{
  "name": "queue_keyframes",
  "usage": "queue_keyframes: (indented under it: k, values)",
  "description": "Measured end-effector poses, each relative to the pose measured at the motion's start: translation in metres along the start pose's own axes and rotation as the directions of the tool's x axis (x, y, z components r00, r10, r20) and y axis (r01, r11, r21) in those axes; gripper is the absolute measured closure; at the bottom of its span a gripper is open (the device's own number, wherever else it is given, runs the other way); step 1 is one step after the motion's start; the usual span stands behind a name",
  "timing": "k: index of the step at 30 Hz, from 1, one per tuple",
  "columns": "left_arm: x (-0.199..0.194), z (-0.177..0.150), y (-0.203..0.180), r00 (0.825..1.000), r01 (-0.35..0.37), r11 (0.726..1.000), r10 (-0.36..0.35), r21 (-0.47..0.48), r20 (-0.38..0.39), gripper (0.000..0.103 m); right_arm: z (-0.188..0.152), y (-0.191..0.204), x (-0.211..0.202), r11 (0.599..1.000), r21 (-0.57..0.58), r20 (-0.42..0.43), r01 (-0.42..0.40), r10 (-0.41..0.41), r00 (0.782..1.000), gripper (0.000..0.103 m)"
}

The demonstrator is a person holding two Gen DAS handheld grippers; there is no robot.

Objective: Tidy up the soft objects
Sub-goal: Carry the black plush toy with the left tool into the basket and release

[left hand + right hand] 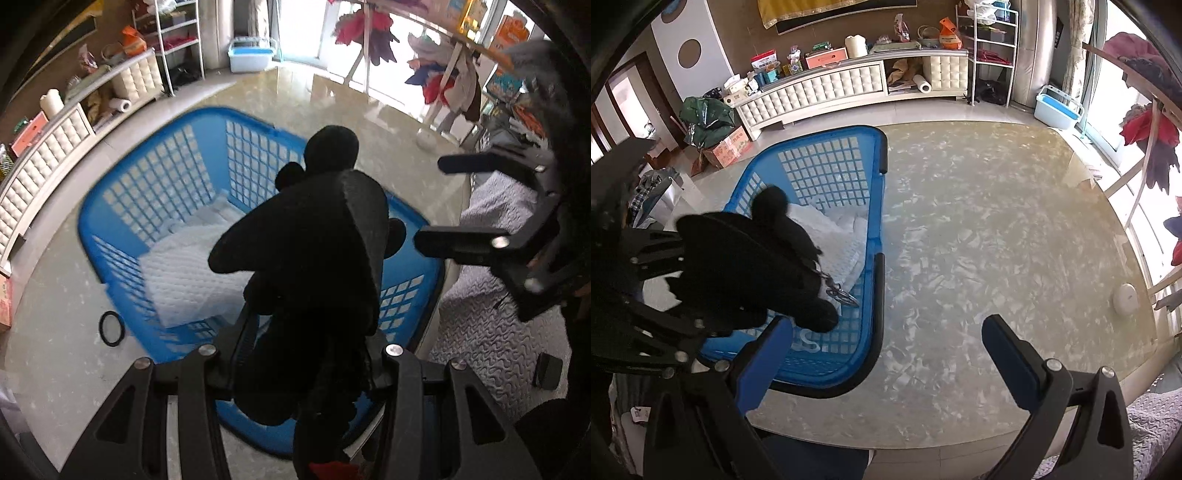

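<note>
Basket [122, 206] on the floor already holds white padded bedding [184, 266], so part of the sorting looks done. Your left hand-held gripper [306, 354] is clamped on the black plush toy [314, 236], hanging over the basket's 5 o'clock corner and not yet dropped. Your right hand-held gripper [886, 347] stands wide and empty at the basket's 3 o'clock side. More soft things may remain; you cannot tell.

No print can be read for sure. The cardboard box [729, 147] at left centre of the right wrist view and the red-and-white packet [764, 60] on the cabinet [827, 88] carry print too small to read.
</note>
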State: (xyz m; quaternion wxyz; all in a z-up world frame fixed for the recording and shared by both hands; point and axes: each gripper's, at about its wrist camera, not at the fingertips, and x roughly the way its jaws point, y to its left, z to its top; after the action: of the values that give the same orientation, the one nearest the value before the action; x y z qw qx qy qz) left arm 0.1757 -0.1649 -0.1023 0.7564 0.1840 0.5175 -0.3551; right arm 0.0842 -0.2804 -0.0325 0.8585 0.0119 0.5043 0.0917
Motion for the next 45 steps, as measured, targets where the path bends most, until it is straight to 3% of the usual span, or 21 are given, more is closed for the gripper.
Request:
queue_keyframes:
  k: [8,12,28,34,37,39,45]
  values:
    - [0.031,0.01,-0.003,0.996,0.019,0.998,-0.013,0.059,-0.094,0.058,0.004,-0.004,0.005,1.0,0.004,0.0,-0.004,0.004,1.0,0.0]
    - [0.035,0.018,-0.002,0.995,0.04,0.997,-0.034,0.064,-0.099,0.058,0.003,-0.005,0.009,1.0,-0.001,-0.005,-0.005,0.005,1.0,0.0]
    - [0.049,0.019,-0.003,0.994,-0.014,0.997,0.021,0.077,-0.103,0.056,0.003,0.0,0.022,1.0,-0.009,-0.039,-0.029,0.028,0.999,0.0]
    - [0.041,0.019,0.004,0.996,-0.034,0.997,0.039,0.072,-0.078,0.045,0.002,-0.004,0.025,1.0,-0.008,-0.05,-0.024,0.024,0.998,0.0]
    - [0.038,0.019,0.006,0.997,-0.049,0.996,0.053,0.071,-0.061,0.035,0.001,-0.004,0.026,1.0,-0.007,-0.054,-0.021,0.021,0.998,0.0]
    - [0.032,0.021,0.007,0.998,-0.035,0.997,0.038,0.062,-0.045,0.023,0.001,-0.004,0.025,1.0,-0.004,-0.053,-0.021,0.021,0.998,0.0]
    - [0.009,0.021,0.007,0.999,-0.033,0.998,0.033,0.051,-0.001,0.022,-0.001,-0.002,0.021,1.0,0.008,-0.048,-0.025,0.025,0.999,0.0]
